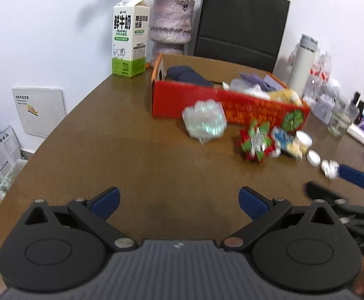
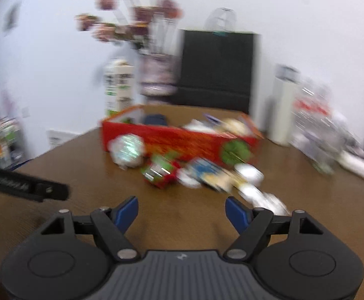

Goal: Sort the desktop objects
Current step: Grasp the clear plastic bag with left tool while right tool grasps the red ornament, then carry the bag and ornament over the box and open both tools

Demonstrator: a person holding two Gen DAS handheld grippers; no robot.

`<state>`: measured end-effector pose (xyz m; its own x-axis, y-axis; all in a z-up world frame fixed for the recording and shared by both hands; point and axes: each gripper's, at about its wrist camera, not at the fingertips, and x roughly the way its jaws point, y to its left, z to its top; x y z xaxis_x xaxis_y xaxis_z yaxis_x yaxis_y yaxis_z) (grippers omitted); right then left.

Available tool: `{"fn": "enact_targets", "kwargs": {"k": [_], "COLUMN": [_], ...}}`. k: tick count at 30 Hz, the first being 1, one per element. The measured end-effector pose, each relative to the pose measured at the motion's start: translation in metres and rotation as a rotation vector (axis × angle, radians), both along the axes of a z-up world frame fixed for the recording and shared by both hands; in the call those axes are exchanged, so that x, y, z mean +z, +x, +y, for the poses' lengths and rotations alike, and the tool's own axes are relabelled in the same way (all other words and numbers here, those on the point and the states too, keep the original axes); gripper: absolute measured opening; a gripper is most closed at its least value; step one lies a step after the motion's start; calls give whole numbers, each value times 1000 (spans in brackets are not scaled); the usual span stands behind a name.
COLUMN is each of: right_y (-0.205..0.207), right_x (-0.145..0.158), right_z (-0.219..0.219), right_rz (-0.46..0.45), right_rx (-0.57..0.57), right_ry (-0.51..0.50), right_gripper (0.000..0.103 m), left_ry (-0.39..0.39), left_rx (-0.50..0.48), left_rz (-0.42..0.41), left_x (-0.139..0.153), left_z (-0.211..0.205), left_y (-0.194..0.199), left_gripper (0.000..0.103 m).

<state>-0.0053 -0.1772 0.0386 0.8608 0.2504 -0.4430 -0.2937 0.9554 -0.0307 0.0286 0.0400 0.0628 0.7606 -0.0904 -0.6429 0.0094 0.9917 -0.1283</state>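
Observation:
A red cardboard box (image 1: 199,102) (image 2: 172,140) stands on the brown table (image 1: 132,155) and holds a dark blue item and several other things. In front of it lie a crumpled clear wrapper (image 1: 204,121) (image 2: 127,151), a red-and-green packet (image 1: 257,142) (image 2: 160,171), a blue-and-yellow packet (image 1: 288,142) (image 2: 209,172) and small white pieces (image 1: 313,157) (image 2: 252,190). My left gripper (image 1: 179,201) is open over bare table, well short of them. My right gripper (image 2: 182,211) is open too, nothing between its fingers, just short of the packets. The right wrist view is blurred.
A milk carton (image 1: 129,37), a purple vase (image 1: 170,25) with a plant and a black bag (image 1: 242,25) stand at the back. A white flask (image 1: 303,60), clear bottles and purple items crowd the right side. The other gripper's finger (image 1: 354,173) shows at the right edge.

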Motion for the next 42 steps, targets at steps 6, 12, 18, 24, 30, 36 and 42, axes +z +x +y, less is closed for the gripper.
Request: {"fn": "enact_targets", "kwargs": {"k": [6,12,18,24,30,36,42], "right_y": [80,118,120,110,89,44,5], "right_x": [-2,-21,-28,-26,-14,11,37], "right_z": [31,46,40,43,32,16,-5], "right_rz": [23,48,77,37,-44,-145,-235], "right_rx": [80,95,91,74,33,-18,-61], "right_ry": [-69,-97,-54,-54,3,81,138], "right_gripper": [73,67,45,39,38,38,38], "left_ry": [-4,78,-10,-11,-60,-166,-28], "left_rx": [0,-41,-26,-26,2,-19,20], "left_rz": [-51,-73,-26,-76,-97,-221,-306], "left_x": [13,-10,-39,-38,-31,6,39], "left_z": [8,-15,-20,-19,-13,0,-2], "left_y": [60,124,142,128,94,44,-1], "left_gripper": [103,103,101,57,36,36,39]}}
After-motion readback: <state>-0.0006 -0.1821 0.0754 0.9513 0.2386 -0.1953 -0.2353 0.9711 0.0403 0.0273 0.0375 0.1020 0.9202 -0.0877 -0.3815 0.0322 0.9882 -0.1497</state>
